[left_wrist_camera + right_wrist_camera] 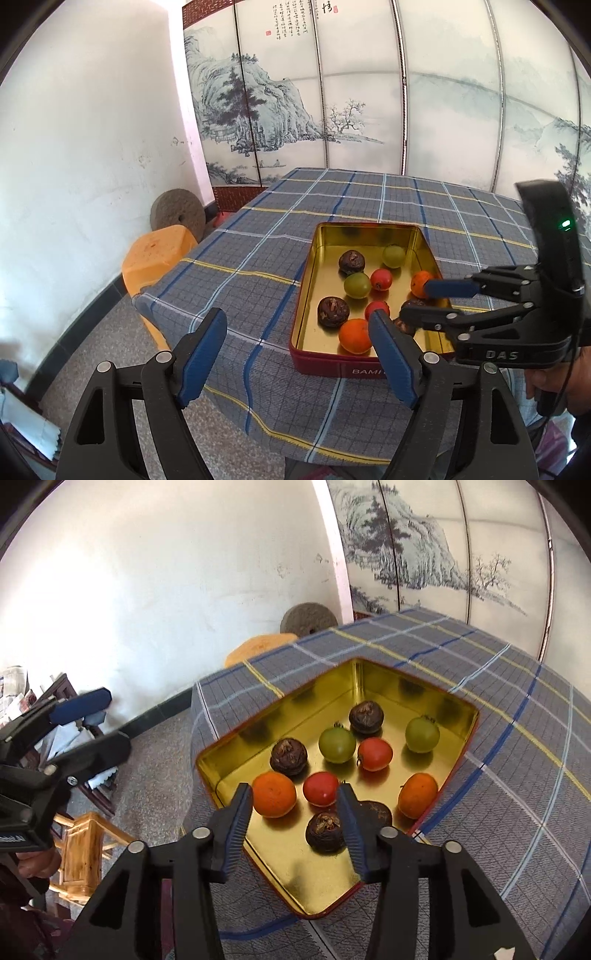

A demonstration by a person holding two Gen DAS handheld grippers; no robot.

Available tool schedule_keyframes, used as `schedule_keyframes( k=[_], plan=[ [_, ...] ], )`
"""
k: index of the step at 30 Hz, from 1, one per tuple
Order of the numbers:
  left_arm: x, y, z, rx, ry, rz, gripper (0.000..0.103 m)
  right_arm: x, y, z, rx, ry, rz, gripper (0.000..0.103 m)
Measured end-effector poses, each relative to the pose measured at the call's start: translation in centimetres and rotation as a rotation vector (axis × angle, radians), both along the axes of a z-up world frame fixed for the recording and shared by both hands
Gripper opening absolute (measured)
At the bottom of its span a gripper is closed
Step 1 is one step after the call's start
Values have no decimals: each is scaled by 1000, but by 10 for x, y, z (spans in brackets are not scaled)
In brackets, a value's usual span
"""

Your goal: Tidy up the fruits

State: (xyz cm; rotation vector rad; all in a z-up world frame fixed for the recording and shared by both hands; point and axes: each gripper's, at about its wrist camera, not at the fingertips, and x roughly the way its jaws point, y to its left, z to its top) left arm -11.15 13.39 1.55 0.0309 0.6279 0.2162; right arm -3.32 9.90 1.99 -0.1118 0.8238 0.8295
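A gold-lined tin [369,230] [369,679] with red outer walls sits on the plaid tablecloth. It holds several fruits: two orange tangerines [274,794] [418,795], two red tomatoes [320,788] [374,753], two green tomatoes [337,744] [422,734] and several dark brown chestnut-like fruits [289,757] [325,831]. My left gripper [297,341] is open and empty at the tin's near left edge. My right gripper [294,825] is open and empty, just above the tin's near part; in the left wrist view it [421,301] reaches in from the right.
The table [258,258] stands by a painted folding screen [332,92]. An orange stool [159,254] and a round millstone [177,214] are on the floor at the left. A wooden chair [81,853] stands low at the left.
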Motion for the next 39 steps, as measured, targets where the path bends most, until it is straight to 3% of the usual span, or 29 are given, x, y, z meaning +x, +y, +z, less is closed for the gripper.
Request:
schedule_keyframes(
  k=[6,11,13,16,24,39],
  plan=[
    [-13,-6,13,10,-52,4,81,-29,-12,32,29,-135,-53,69],
    [-28,-9,31,3,-122,7,92,-56,-28,62,75,-256,-111,85],
    [-35,-11,41,2,-163,7,98,-65,-33,72,86,-298,-131,86],
    [-44,-15,54,27,-202,25,103,-79,-40,87,100,-363,-169,99],
    [-62,-22,82,5,-284,-13,103,-110,-52,121,143,-491,-214,103],
    [-80,-28,97,8,-319,-18,103,-139,-65,143,173,-573,-273,103]
  ],
)
